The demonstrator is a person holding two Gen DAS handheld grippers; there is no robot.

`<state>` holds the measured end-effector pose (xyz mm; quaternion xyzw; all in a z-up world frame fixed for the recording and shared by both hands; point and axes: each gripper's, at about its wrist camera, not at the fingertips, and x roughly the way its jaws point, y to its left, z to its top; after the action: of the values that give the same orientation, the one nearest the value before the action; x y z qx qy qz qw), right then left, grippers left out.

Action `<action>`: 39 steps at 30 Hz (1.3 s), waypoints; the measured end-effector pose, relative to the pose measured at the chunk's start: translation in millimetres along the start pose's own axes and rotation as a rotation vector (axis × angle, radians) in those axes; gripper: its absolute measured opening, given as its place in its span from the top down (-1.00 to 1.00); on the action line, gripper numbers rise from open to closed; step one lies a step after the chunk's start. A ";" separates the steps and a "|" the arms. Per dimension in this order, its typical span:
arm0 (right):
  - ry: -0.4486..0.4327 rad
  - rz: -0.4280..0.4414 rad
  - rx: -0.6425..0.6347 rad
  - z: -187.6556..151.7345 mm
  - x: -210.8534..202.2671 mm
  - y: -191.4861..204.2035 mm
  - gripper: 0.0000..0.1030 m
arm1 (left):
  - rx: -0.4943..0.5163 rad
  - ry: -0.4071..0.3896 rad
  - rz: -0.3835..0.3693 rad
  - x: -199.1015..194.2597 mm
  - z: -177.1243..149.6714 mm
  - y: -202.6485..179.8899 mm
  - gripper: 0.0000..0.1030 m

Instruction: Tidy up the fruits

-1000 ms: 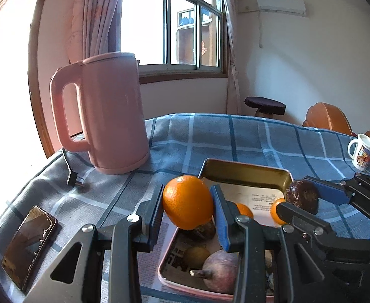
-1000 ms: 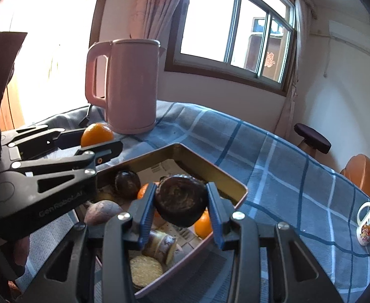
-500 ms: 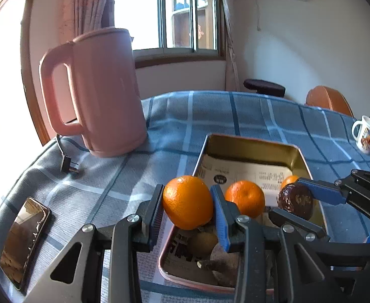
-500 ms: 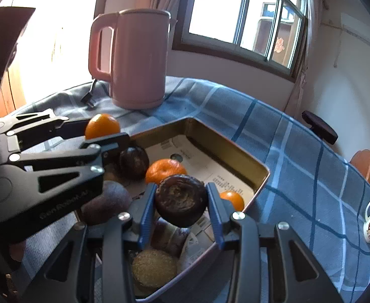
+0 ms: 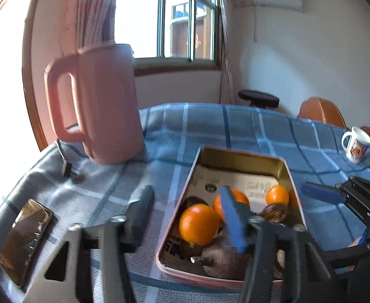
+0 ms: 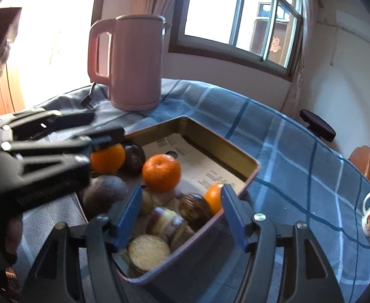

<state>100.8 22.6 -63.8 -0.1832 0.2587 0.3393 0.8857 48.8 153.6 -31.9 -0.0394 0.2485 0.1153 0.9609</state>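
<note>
Strong daylight from the window (image 5: 174, 22) and from an overexposed, featureless white area at the left edge of both views. Warm sunlit patch on the white wall (image 5: 298, 58) in the left wrist view; deeper shade on the same wall in the right wrist view. Pink kettle (image 5: 96, 101) backlit, near side in soft shadow. Bright highlights on the oranges (image 5: 197, 223) and glare on the phone screen (image 5: 24, 237). Heavy fisheye curvature: window frame and tablecloth (image 6: 285, 156) lines bowed, dark vignette in the corners. Motion blur on the near gripper fingers (image 5: 232, 217) and softness across the tray (image 6: 235, 149) contents; distant background comparatively sharp.
</note>
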 end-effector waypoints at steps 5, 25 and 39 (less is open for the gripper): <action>-0.025 -0.047 0.049 -4.4 -19.6 -21.5 -0.49 | -0.017 -0.039 -0.012 -12.9 6.8 0.6 -0.35; -0.100 -0.115 0.156 -10.6 -73.0 -60.6 -0.74 | 0.019 -0.060 -0.025 -24.7 8.5 -18.0 -0.41; -0.100 -0.121 0.174 -14.4 -77.2 -66.1 -0.76 | 0.031 -0.063 -0.025 -26.9 8.6 -21.4 -0.41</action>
<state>92.8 -70.1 -20.5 -0.1038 0.2314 0.2699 0.9289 35.1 128.6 -10.9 -0.0239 0.2192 0.1006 0.9702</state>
